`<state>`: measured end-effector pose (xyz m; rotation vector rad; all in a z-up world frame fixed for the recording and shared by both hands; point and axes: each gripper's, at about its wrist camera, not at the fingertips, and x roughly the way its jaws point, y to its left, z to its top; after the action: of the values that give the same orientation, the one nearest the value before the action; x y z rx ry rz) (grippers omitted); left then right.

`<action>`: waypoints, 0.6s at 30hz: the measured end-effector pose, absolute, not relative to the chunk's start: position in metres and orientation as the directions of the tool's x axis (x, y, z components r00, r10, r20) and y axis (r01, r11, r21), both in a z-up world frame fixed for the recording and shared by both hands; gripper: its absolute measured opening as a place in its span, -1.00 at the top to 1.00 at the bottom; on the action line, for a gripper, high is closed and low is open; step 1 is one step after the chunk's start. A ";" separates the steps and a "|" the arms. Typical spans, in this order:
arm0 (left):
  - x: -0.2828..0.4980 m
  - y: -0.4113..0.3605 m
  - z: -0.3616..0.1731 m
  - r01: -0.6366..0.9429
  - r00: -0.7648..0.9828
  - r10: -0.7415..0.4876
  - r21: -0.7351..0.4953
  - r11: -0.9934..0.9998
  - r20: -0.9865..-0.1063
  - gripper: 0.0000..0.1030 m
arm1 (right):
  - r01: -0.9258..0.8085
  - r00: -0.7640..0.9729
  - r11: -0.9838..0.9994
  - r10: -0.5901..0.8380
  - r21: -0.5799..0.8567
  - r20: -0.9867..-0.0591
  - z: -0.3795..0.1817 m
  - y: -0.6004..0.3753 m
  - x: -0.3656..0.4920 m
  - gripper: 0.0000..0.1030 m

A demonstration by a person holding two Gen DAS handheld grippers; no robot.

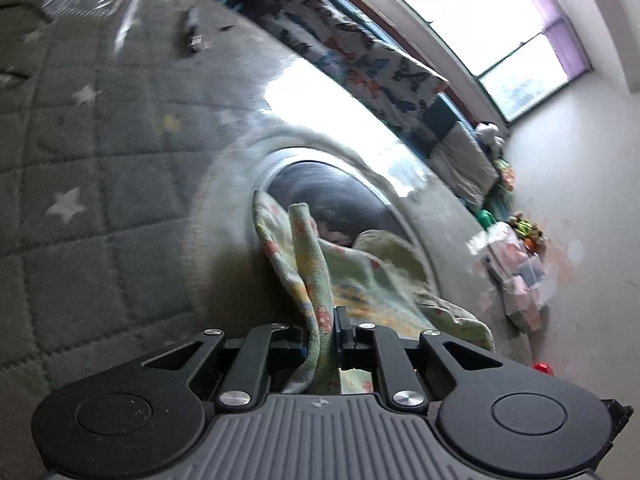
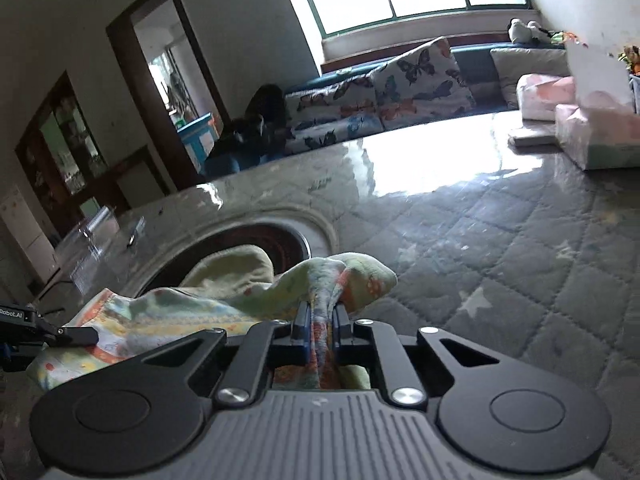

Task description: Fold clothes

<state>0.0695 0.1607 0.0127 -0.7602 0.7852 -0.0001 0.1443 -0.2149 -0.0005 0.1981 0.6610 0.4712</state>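
Observation:
A pale green cloth with orange and yellow print (image 1: 360, 276) lies bunched over a round dark recess. In the left wrist view my left gripper (image 1: 324, 328) is shut on a gathered fold of it, and the fabric rises from the jaws in a narrow strip. In the right wrist view the same cloth (image 2: 180, 312) spreads to the left, and my right gripper (image 2: 322, 320) is shut on another bunched corner. The left gripper's black body (image 2: 24, 322) shows at the left edge, against the cloth.
A grey quilted mat with white stars (image 2: 520, 280) covers the surface around a round ringed recess (image 2: 280, 236). Butterfly-print cushions (image 2: 400, 80) line the window side. Pink and white packages (image 2: 592, 128) sit far right, and a clear plastic box (image 2: 92, 232) stands at the left.

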 end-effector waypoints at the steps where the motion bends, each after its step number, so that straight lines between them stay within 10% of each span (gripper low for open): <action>1: 0.072 0.156 0.015 -0.253 0.722 -0.279 -0.617 0.745 -0.633 0.77 | -0.354 0.697 0.880 0.474 0.316 -0.539 0.002 -0.218 0.142 0.84; 18: 0.130 0.023 0.041 0.046 0.643 -0.489 -0.607 0.793 -0.590 0.80 | -0.147 0.841 0.969 0.227 0.196 -0.491 0.045 -0.327 0.108 0.85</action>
<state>0.1299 0.0229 0.0407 -0.5905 0.8240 -0.3255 0.1080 -0.3270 0.0449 0.1532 0.5364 0.1984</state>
